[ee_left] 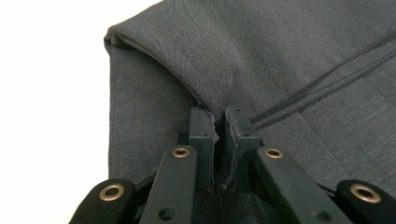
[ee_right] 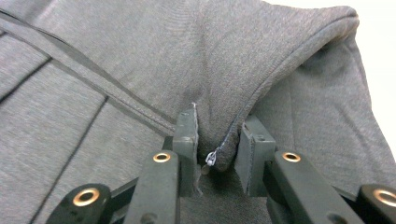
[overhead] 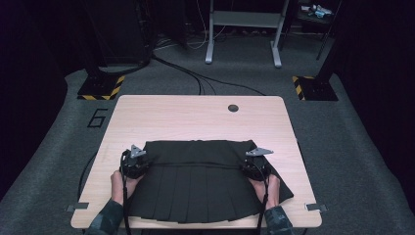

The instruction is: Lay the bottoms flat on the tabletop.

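Room: dark studio flooring is surrounding a pale wooden worktop (overhead: 195, 115); hazard-striped stand bases are standing at 10 and 2 o'clock beyond it.
Garment: a black pleated skirt (overhead: 200, 183) is lying flat on the near half of the worktop, its waistband running toward 12 o'clock and its pleated hem reaching toward 6 o'clock at the near edge.
Long axis: the skirt is spreading widest from 9 to 3 o'clock, so its side edges are facing one tool each.
Key relation: the left tool (overhead: 135, 165) is sitting at the skirt's 9 o'clock edge and the right tool (overhead: 256, 166) at its 3 o'clock edge, both just below the waistband, level with one another; the cloth is stretching between them, and each hand is nearest to its own side.
Left tool: in the left gripper view the jaws are standing almost together, clenching a raised fold of the grey-looking cloth (ee_left: 261, 60).
Right tool: in the right gripper view the jaws are pinching a thicker bunch of cloth (ee_right: 140, 60) at a seamed edge, where a small zip pull (ee_right: 211, 157) is hanging between them.
Judgement: any coming lift or fold is probably depending on both hands travelling together, so that the skirt is staying taut across its width.
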Available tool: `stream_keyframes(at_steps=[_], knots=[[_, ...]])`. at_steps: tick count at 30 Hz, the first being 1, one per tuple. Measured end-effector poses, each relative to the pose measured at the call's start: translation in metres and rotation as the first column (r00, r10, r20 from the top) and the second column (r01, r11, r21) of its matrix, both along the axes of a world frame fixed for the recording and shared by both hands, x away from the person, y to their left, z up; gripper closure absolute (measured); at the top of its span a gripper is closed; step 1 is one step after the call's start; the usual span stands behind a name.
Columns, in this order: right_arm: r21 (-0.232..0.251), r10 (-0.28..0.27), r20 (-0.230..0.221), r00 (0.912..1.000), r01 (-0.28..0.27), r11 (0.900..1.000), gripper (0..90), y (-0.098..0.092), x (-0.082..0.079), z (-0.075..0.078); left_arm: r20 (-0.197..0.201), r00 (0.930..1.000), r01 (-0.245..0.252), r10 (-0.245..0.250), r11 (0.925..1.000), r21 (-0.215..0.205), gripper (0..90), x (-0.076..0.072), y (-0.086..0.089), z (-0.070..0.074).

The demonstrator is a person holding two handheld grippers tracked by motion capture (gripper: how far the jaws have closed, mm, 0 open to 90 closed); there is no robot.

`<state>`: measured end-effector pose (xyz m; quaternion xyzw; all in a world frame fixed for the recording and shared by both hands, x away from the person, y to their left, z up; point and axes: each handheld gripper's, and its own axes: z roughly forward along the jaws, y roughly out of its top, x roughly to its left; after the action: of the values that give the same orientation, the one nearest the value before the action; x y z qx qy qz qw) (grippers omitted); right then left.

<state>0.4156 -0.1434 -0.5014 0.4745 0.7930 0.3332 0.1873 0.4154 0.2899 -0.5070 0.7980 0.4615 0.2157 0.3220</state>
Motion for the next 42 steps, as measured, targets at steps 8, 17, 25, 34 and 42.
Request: stream_keyframes(at_steps=[8, 17, 25, 34, 42], knots=[[-0.02, 0.022, 0.034, 0.9992, -0.022, 1.0, 72.3, 0.001, -0.001, 0.014, 0.016, 0.9998, 0.008, -0.008, 0.9998, -0.017, 82.8, -0.002, 0.002, 0.008], [-0.002, 0.019, 0.05, 0.9986, -0.019, 1.0, 72.5, 0.002, 0.004, 0.025, 0.042, 0.999, 0.014, -0.013, 0.9997, -0.021, 82.9, 0.002, 0.001, 0.021], [-0.003, 0.03, 0.069, 0.9972, -0.03, 1.0, 73.0, 0.0, 0.01, 0.037, 0.069, 0.9975, 0.02, -0.019, 0.9996, -0.018, 83.0, 0.008, 0.0, 0.036], [-0.012, 0.024, 0.051, 0.9984, -0.023, 1.0, 73.4, 0.005, 0.025, 0.051, 0.068, 0.9976, 0.017, -0.016, 0.9997, -0.018, 83.0, 0.027, -0.001, 0.049], [-0.043, 0.007, 0.037, 0.9993, -0.005, 0.999, 70.0, 0.017, 0.097, 0.08, 0.016, 0.9962, -0.085, 0.086, 0.9956, -0.039, 79.9, 0.096, -0.007, 0.068]])
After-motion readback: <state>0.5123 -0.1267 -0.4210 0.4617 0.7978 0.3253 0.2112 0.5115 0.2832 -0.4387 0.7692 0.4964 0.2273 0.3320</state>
